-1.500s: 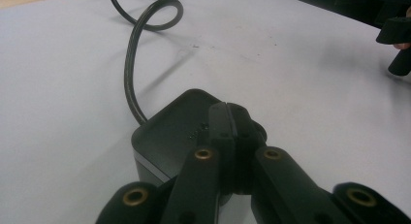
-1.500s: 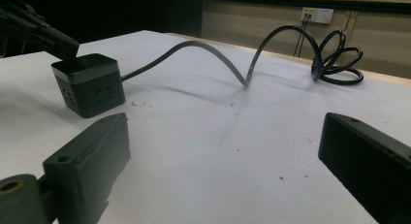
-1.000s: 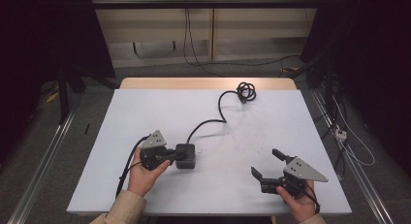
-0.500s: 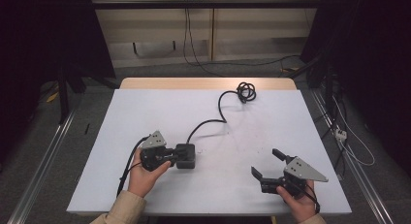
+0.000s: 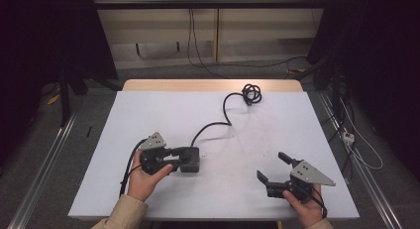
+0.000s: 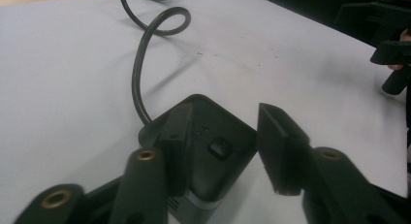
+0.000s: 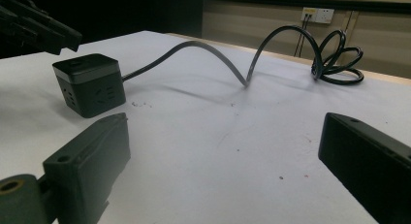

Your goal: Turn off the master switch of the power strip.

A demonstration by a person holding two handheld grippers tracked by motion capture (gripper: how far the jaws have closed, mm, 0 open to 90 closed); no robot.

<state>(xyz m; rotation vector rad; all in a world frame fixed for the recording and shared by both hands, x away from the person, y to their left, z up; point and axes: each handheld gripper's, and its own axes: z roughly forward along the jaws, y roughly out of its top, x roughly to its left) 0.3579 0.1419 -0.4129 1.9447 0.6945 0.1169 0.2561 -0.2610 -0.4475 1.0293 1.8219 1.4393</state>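
Black socket cube between half-open, just-parted left gripper jaws, unclamped; right gripper wide open, empty, well apart.

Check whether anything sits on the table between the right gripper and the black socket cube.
Nothing visible does. Bare white table lies between the right gripper, jaws wide apart, and the black cube-shaped power socket. Its black cable runs off behind it. The left gripper straddles the cube from the far side; its jaws have just been opening.
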